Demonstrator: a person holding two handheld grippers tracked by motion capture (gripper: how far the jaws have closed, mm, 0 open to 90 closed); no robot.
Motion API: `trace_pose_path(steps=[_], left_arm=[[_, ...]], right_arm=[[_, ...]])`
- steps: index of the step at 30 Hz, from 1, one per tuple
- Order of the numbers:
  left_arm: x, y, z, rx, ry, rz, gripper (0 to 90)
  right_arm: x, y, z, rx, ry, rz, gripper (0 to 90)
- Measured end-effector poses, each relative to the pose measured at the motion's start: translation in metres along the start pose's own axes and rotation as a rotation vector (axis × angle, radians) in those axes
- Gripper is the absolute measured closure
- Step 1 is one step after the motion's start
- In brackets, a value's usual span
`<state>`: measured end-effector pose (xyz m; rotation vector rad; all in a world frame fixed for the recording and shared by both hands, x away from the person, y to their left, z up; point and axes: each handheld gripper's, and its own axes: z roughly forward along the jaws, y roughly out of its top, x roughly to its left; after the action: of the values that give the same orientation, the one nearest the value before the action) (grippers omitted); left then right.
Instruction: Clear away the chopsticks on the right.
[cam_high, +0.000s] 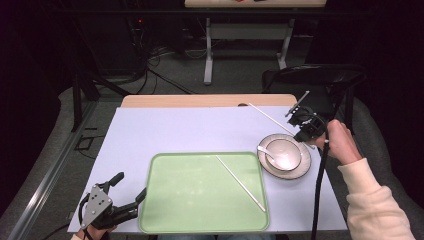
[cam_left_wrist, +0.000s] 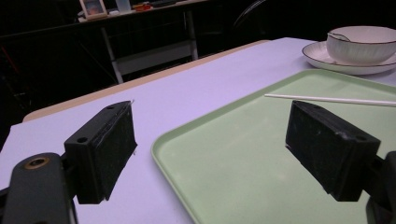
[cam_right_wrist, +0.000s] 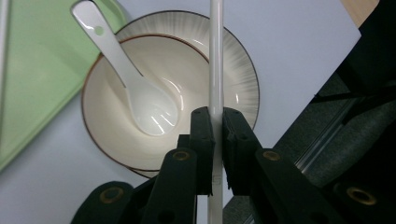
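- White chopstick (cam_right_wrist: 216, 56) is clamped between the jaws of the right gripper (cam_right_wrist: 218, 135), above the bowl (cam_right_wrist: 187, 84) near the table's (cam_high: 150, 130) right edge.
- Left gripper (cam_left_wrist: 210, 144) stands wide with nothing between its jaws, at the green tray's (cam_left_wrist: 224, 158) near left corner.
- Second chopstick (cam_high: 240, 182) lies on the tray.

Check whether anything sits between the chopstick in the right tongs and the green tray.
Nothing visible blocks it. The right tongs hold the chopstick above the bowl with its spoon; the tray lies just beside, bearing another chopstick.
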<state>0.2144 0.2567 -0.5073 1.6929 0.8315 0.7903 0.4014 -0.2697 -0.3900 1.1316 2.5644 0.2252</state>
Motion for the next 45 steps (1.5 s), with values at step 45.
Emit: trace_pose_path(steps=[45], left_arm=[[-0.001, 0.0, 0.0, -0.008, -0.004, 0.01, 15.8]], right_arm=[[0.116, -0.009, 0.035, 0.004, 0.174, 0.011, 83.4]])
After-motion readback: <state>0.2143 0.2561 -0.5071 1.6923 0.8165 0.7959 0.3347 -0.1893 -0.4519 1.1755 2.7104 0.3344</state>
